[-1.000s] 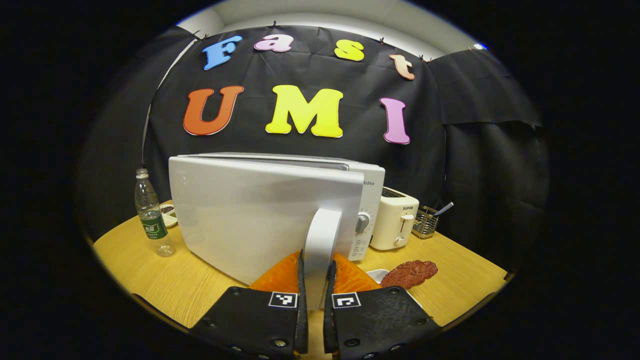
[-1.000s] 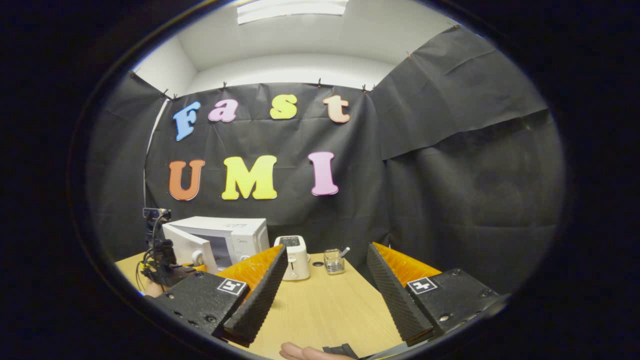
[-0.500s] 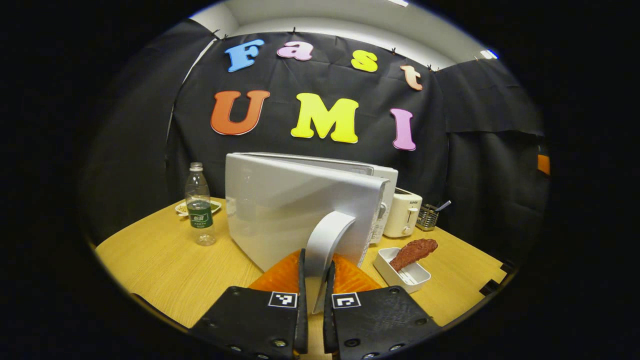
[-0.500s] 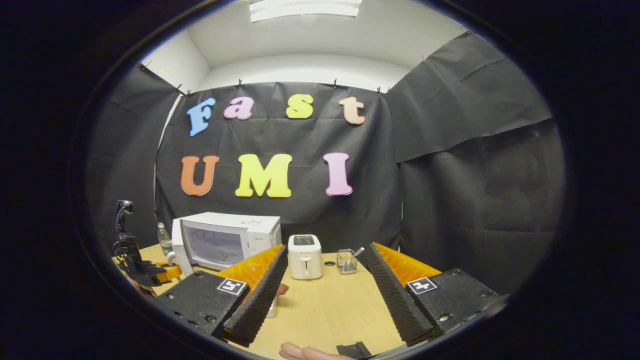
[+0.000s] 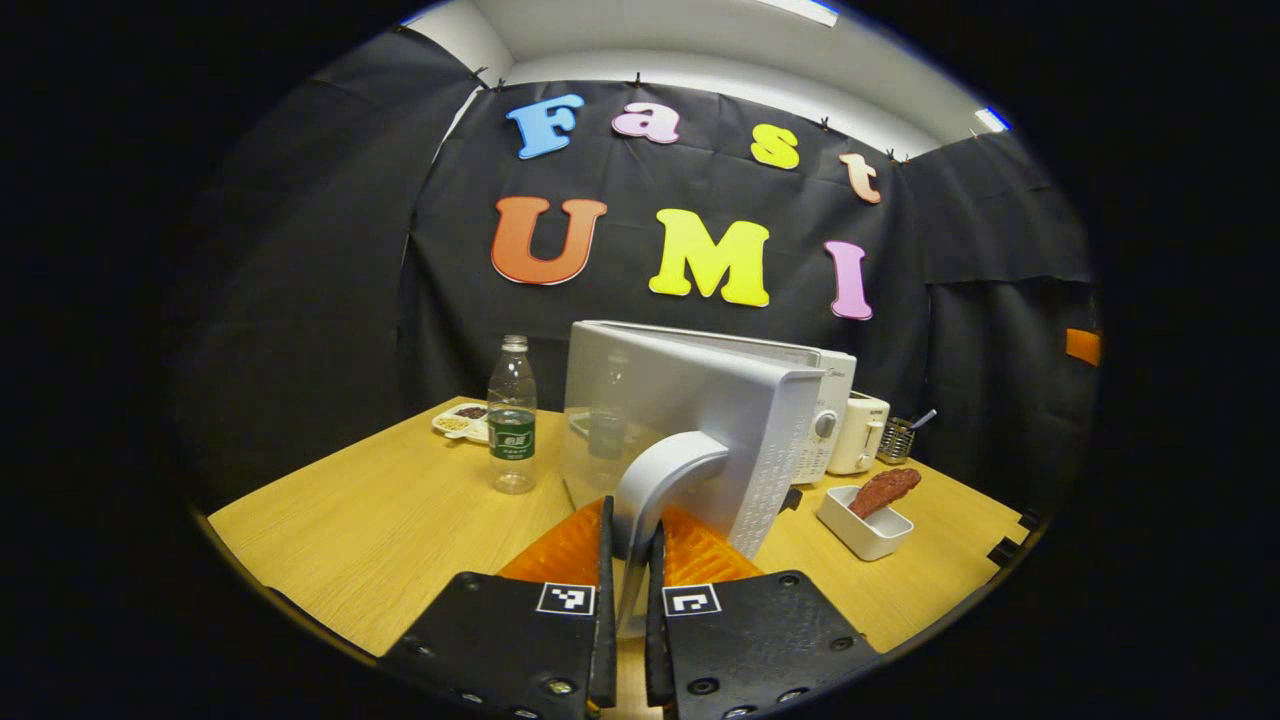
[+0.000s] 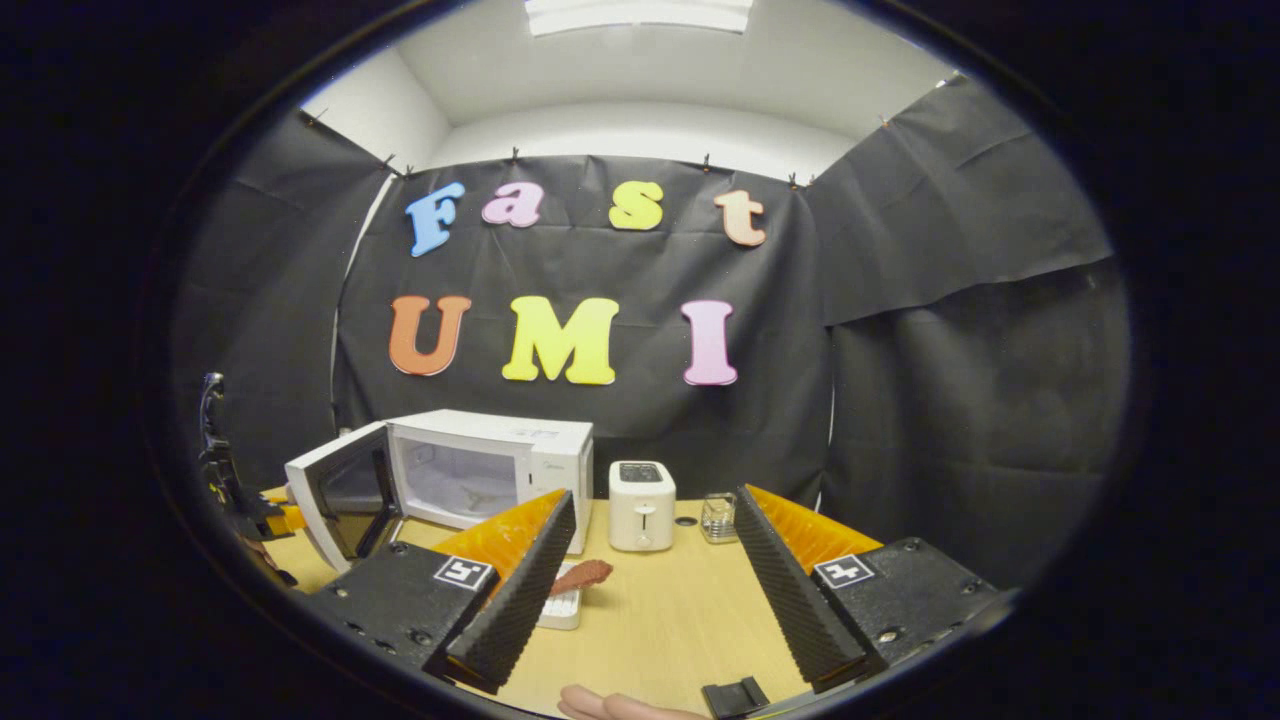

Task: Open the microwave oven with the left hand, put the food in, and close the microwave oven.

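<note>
The white microwave (image 5: 832, 385) stands at the back of the wooden table (image 5: 400, 530), its door (image 5: 690, 400) swung well open toward me. My left gripper (image 5: 628, 560) is shut on the door's curved handle (image 5: 665, 475). A brown piece of food (image 5: 885, 488) lies in a small white tray (image 5: 862, 528) right of the door. In the right gripper view the open door (image 6: 340, 490) shows the bare cavity (image 6: 455, 480), the left gripper (image 6: 288, 518) sits at the door's edge, and the food (image 6: 580, 576) rests on its tray (image 6: 560, 608). My right gripper (image 6: 655, 500) hovers open, holding nothing.
A water bottle (image 5: 512, 415) and a snack dish (image 5: 460, 422) stand left of the microwave. A white toaster (image 6: 642, 505) and a glass utensil holder (image 6: 717, 515) are to its right. A hand (image 6: 610, 705) and a small black object (image 6: 735, 692) lie at the table's near edge.
The left gripper has pulled the door by its handle from slightly ajar to wide open, swinging left. The right gripper stayed open and its view shifted slightly.
</note>
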